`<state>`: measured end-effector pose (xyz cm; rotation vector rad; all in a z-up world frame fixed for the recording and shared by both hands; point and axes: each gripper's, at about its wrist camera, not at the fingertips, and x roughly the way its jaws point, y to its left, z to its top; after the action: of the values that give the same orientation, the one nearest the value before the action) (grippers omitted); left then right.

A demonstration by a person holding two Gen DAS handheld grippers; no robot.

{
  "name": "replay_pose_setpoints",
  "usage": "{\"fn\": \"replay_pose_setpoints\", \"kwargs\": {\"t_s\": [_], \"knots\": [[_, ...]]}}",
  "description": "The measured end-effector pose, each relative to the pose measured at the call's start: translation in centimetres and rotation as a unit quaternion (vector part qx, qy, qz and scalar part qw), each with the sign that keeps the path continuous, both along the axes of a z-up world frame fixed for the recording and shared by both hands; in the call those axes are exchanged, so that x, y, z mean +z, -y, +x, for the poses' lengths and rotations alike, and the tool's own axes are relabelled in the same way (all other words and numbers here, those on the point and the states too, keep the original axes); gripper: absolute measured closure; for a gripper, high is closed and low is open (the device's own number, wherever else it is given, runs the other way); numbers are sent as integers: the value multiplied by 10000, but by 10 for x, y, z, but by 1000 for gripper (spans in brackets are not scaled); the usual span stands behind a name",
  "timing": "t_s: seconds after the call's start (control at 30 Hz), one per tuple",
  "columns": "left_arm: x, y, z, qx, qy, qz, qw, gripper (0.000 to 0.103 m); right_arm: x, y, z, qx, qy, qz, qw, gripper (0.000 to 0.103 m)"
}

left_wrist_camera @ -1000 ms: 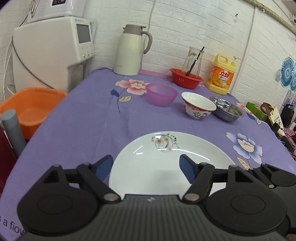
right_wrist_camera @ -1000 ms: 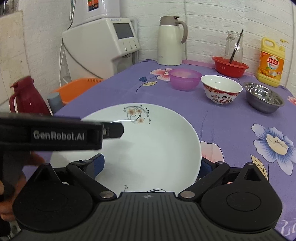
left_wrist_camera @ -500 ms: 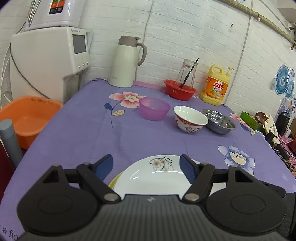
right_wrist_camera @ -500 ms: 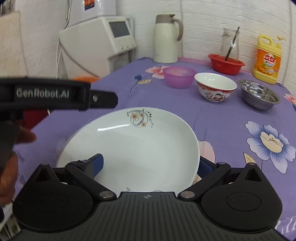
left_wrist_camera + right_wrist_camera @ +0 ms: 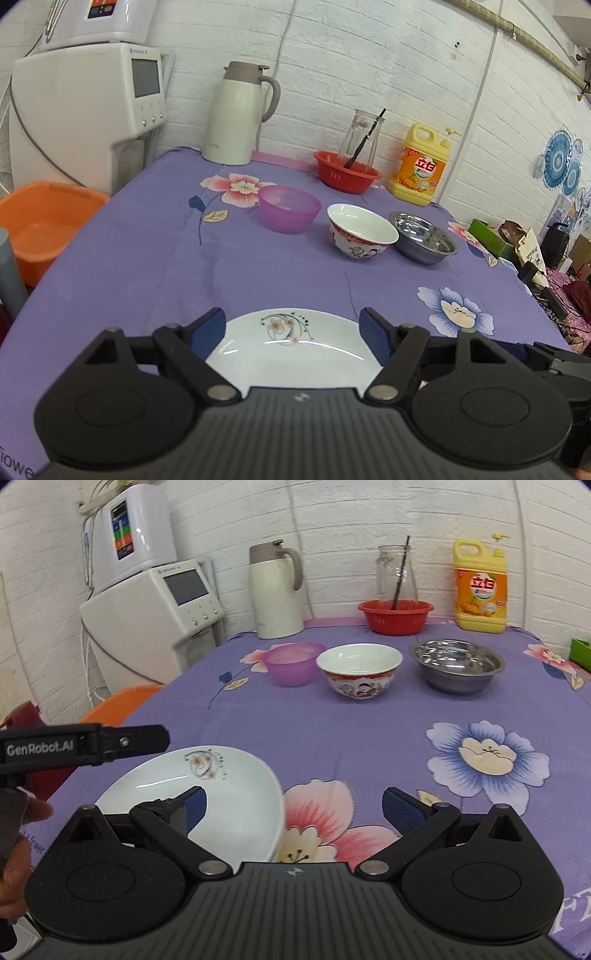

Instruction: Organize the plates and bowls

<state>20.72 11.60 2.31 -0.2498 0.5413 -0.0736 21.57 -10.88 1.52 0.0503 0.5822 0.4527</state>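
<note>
White floral plate (image 5: 295,350) flat on counter (image 5: 258,269), centred betw. left gripper (image 5: 291,325) jaws; both sets open, empty. Right gripper (image 5: 291,808) offset rightward.

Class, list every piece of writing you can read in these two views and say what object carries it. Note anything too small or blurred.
"GenRobot.AI": on the side of the left gripper.
"立白": on the yellow detergent bottle; its smaller print is unreadable.
"flower", cut off: on the purple tablecloth edge.
White dispenser: brand line too small to read.
Upper white appliance: panel labels blurred.
</note>
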Motion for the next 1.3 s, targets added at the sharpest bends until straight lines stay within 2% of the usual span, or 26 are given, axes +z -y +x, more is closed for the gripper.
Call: {"fn": "replay_pose_setpoints", "kwargs": {"t_s": [0.23,0.37,0.5,0.63,0.73,0.87,1.0,1.17,1.23,1.3], "knots": [[-6,29,29,-367,-221,-139,9990,30,5,61,45,-637,-172,15,9978,0],[-6,37,40,-441,-256,-110,9986,30,19,96,106,-978,-163,-104,9950,0],[-5,36,48,-383,-288,-57,9988,30,27,104,188,-1327,-326,-496,9894,0],[-5,29,57,-264,-370,3,9990,30,13,104,253,-1535,-719,-901,9814,0],[-3,25,64,-199,-396,28,9990,30,-4,104,279,-1517,-1076,-1218,9750,0],[3,34,73,-340,-336,23,9989,30,-14,103,285,-1393,-1276,-1627,9684,0],[15,57,84,-684,-292,-94,9972,30,-11,106,279,-1211,-1395,-1899,9643,0],[21,89,99,-1202,-339,-339,9916,30,-4,108,247,-566,-1743,-2052,9614,0],[17,102,109,-1351,-440,-455,9888,30,-2,111,223,-254,-1677,-2088,9631,0],[9,116,127,-1377,-651,-634,9863,30,2,118,205,-369,-1402,-1959,9699,0]]}}
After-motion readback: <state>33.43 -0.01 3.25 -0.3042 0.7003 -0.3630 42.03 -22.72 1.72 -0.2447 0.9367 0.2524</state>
